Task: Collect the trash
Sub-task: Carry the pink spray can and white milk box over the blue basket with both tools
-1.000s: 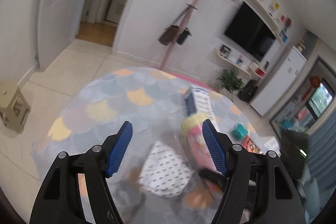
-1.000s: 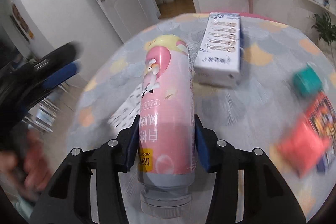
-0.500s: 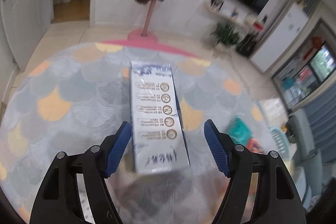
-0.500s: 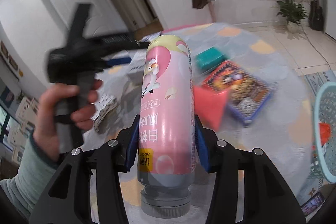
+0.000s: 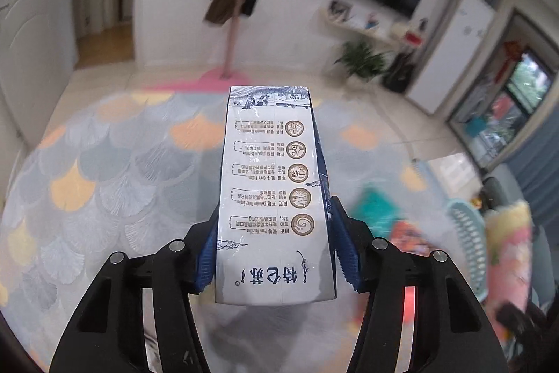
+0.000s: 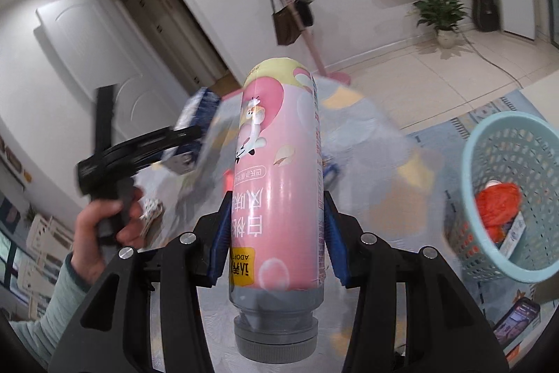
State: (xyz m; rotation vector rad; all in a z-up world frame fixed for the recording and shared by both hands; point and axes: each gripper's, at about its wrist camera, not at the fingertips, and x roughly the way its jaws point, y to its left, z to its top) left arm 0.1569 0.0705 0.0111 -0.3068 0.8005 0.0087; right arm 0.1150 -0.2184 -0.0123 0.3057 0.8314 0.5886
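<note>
A white and blue milk carton [image 5: 269,198] lies lengthwise between the blue pads of my left gripper [image 5: 276,226]. The jaws are closing, and both pads touch the carton's sides. My right gripper [image 6: 276,208] is shut on a pink bottle [image 6: 279,170] with a grey cap, held up above the table. In the right wrist view a hand [image 6: 104,222] holds the left gripper [image 6: 181,135] with the blurred carton [image 6: 195,124] at the left. A light blue basket [image 6: 471,170] with red trash inside stands at the right.
The round table [image 5: 104,170] has a grey and orange scale-pattern cloth. A teal box [image 5: 374,205] and a red packet [image 5: 405,233] lie blurred on its right side. The basket [image 5: 468,243] stands beyond the table's right edge. A pink coat stand [image 5: 234,23] is behind.
My left gripper has come over the carton and its jaws have narrowed onto it. My right gripper has swung right with the bottle, and the basket now shows nearer.
</note>
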